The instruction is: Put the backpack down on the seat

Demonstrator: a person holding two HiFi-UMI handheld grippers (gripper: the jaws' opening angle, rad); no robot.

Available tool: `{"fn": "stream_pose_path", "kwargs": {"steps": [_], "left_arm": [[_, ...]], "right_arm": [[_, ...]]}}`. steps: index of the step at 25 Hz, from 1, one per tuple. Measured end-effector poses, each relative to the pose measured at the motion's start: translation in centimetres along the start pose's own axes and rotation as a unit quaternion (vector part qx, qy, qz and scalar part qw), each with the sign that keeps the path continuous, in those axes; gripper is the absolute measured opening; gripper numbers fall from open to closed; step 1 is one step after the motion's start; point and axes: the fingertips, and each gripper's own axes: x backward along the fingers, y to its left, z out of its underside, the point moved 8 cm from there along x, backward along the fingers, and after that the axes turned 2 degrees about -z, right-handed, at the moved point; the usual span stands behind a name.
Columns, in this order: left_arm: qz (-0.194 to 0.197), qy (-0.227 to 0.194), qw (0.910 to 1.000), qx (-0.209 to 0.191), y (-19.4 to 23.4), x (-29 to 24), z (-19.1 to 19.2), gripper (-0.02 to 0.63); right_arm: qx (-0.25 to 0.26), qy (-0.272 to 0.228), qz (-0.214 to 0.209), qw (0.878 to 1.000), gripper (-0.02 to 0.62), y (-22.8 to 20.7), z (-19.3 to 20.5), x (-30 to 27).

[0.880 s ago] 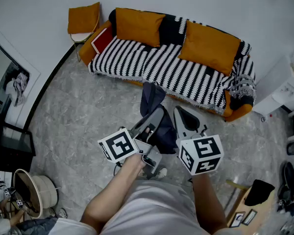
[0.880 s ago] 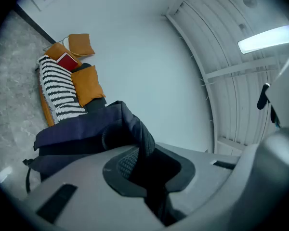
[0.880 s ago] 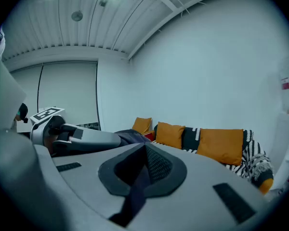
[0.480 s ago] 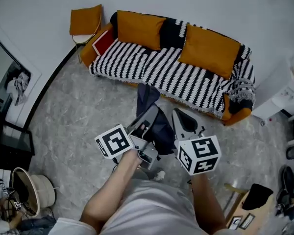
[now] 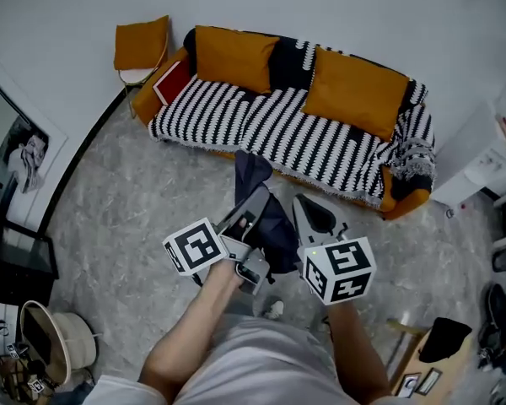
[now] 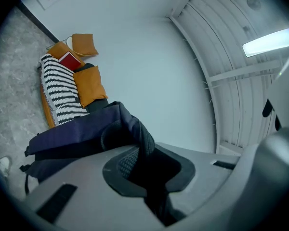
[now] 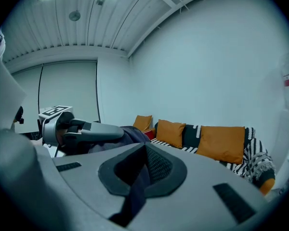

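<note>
A dark navy backpack hangs above the grey floor between my two grippers, a short way in front of the sofa. The sofa has a black-and-white striped cover and orange cushions. My left gripper is shut on a dark strap of the backpack; the strap runs between its pads. My right gripper is shut on another dark strap beside it. In the right gripper view the left gripper and the backpack's fabric show in front of the sofa.
A chair with an orange cushion stands left of the sofa. A red book lies at the sofa's left end. White furniture is at the right, a woven basket at lower left, and a black item at lower right.
Both grippers and the backpack have drifted slightly left. Both grips look the same, and the backpack still hangs off the floor.
</note>
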Motion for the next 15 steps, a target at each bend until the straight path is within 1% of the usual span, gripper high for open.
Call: {"fn": "stream_pose_path", "kwargs": {"steps": [7,15], "left_arm": [[0.009,0.015,0.9998,0.01,1.6,-2.8,-2.8,0.035],[0.014,0.033,0.9992,0.019,4.6,-5.9,-7.7,0.035]], "right_arm": [[-0.001,0.007,0.022,1.0,0.002,-1.2,-1.0,-3.0],[-0.003,0.017,0.028,0.999,0.002,-2.3,-2.6,-10.1]]}}
